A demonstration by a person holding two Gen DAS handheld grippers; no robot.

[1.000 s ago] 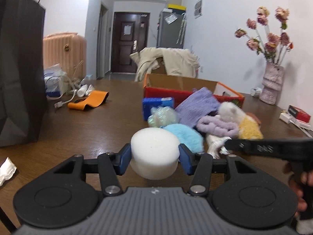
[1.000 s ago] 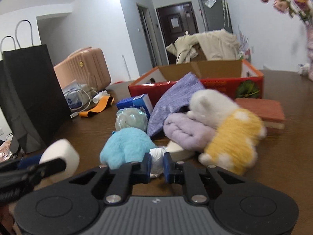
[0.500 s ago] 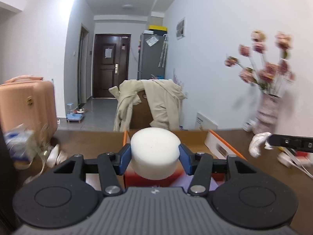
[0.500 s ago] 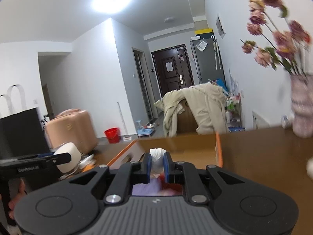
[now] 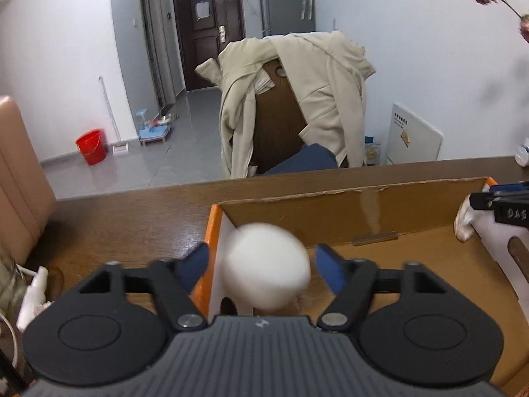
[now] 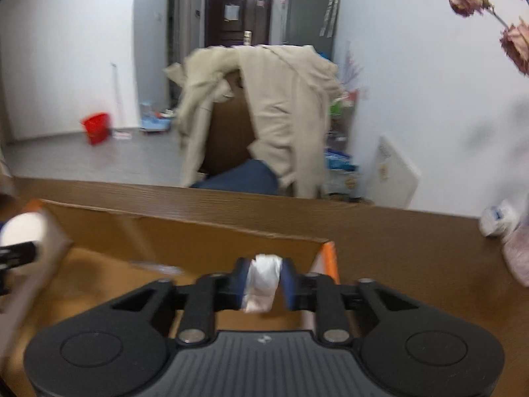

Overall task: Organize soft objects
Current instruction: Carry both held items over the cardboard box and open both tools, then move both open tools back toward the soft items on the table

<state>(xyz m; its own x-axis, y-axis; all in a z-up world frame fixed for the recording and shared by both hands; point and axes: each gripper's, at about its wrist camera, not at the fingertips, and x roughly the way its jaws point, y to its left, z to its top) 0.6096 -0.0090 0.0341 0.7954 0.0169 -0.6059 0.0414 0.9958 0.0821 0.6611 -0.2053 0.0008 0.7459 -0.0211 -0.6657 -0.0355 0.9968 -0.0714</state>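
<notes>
In the left wrist view my left gripper (image 5: 261,269) is open above the left end of the orange-edged cardboard box (image 5: 347,211). The white foam cylinder (image 5: 266,266) is blurred between the spread blue pads, touching neither. In the right wrist view my right gripper (image 6: 264,281) is shut on a crumpled white soft piece (image 6: 263,281) over the box's right end (image 6: 325,258). The foam (image 6: 21,230) also shows at the left edge of that view. The right gripper's tip and white piece (image 5: 464,221) appear at the right of the left wrist view.
The box stands on a brown wooden table (image 5: 132,218). Beyond the far edge is a chair draped with a beige jacket (image 5: 297,99). A pink suitcase (image 5: 16,182) is at left. Dried flowers (image 6: 489,16) and a vase (image 6: 515,251) are at right.
Both grippers moved from the pile up and over the box. The left jaws have opened and the foam cylinder has come free between them. The right stays shut on the white piece.
</notes>
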